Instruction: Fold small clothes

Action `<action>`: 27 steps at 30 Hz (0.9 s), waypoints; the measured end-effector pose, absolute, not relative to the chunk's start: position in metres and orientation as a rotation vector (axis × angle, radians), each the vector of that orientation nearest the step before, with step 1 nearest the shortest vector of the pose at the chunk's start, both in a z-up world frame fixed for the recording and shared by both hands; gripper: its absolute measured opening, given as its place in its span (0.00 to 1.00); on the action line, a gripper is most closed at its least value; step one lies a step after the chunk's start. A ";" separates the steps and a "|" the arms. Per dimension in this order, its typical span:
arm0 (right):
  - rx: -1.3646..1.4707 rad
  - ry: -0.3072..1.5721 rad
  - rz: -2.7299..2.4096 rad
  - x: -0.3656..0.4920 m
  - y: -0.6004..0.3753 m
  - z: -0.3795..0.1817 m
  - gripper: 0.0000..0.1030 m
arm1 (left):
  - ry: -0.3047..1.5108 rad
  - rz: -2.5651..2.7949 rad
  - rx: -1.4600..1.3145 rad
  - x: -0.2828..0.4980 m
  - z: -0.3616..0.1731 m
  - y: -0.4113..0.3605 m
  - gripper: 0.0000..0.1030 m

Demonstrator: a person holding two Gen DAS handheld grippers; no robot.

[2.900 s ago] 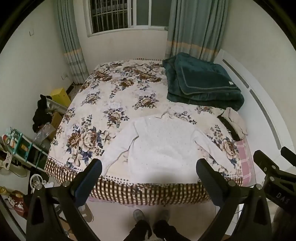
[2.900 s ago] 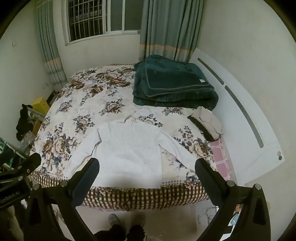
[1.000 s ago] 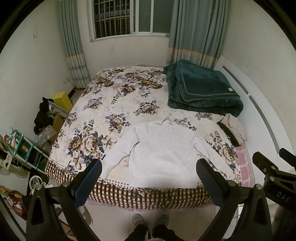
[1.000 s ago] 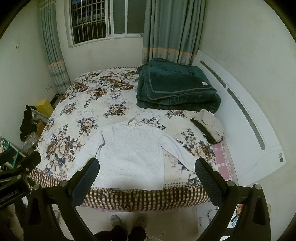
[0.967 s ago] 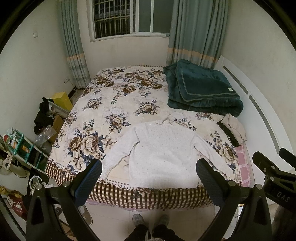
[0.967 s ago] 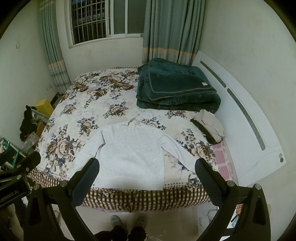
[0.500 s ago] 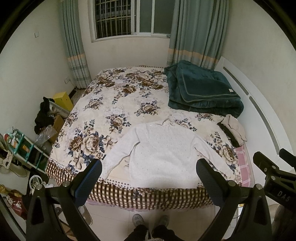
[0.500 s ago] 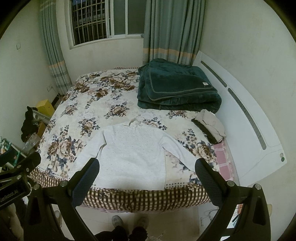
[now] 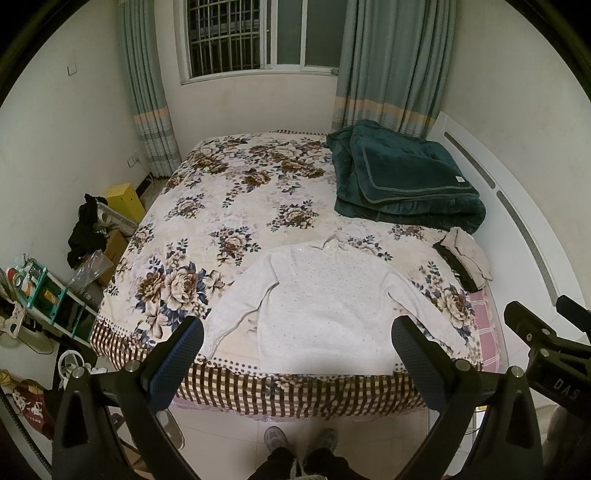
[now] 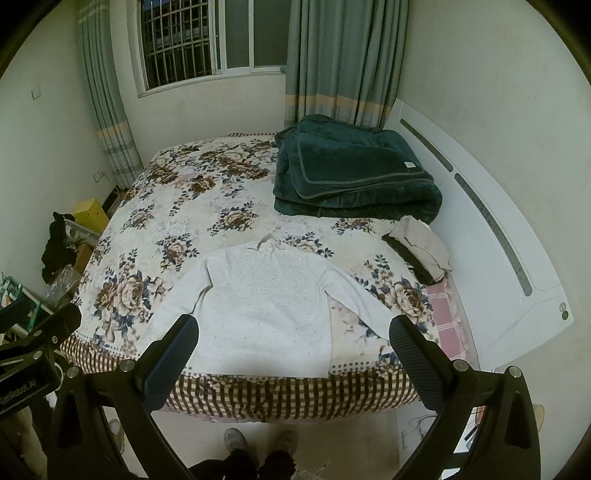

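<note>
We hold both grippers above the floor at the foot of the bed, well back from the white sweater.

Left gripper: jaws spread wide, nothing between them. Right gripper: jaws likewise wide and empty. In the left wrist view, part of the right gripper's body shows at the right edge; in the right wrist view, part of the left gripper's body shows at the left edge.

White sweater: lies flat, unfolded, on the floral bedspread, at the bed's near edge. Hem runs along the checked border of the bedspread. Collar points toward the window. Both sleeves are spread out and angled down toward the near edge, one on each side of the body.

Beyond the sweater, toward the window, and to its right: a folded dark green blanket, apart from the sweater.

Right of the sweater, near the white headboard: a small pile of beige and dark clothes, not touching the sweater.

Left of the bed, on the floor: a yellow box, a black garment draped over clutter, a teal rack.

Below the sweater, on the tiled floor: our shoes, just short of the bed's hanging border.
</note>
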State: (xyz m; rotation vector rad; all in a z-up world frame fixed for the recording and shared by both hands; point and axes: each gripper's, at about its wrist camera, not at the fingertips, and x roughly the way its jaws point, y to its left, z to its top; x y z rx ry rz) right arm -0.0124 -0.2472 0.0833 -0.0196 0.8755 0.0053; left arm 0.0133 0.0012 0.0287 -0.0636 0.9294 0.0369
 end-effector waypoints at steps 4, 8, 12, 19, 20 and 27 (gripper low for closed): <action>-0.021 0.874 0.007 -0.013 -0.245 0.083 1.00 | 0.928 0.035 -0.064 0.012 0.028 0.001 1.00; -0.013 0.876 0.007 -0.013 -0.243 0.083 1.00 | 0.928 0.029 -0.067 0.012 0.029 0.002 1.00; 0.051 0.891 -0.003 -0.004 -0.246 0.071 1.00 | 0.915 0.043 -0.057 0.024 0.022 0.007 1.00; 0.285 1.015 -0.132 0.037 -0.306 -0.032 1.00 | 0.873 0.091 0.023 0.073 -0.039 0.012 1.00; 0.318 1.025 -0.177 0.041 -0.321 -0.051 1.00 | 0.879 0.087 0.025 0.081 -0.051 0.012 1.00; 0.615 1.169 -0.434 0.079 -0.469 -0.204 0.96 | 0.976 0.141 0.094 0.154 -0.151 -0.013 1.00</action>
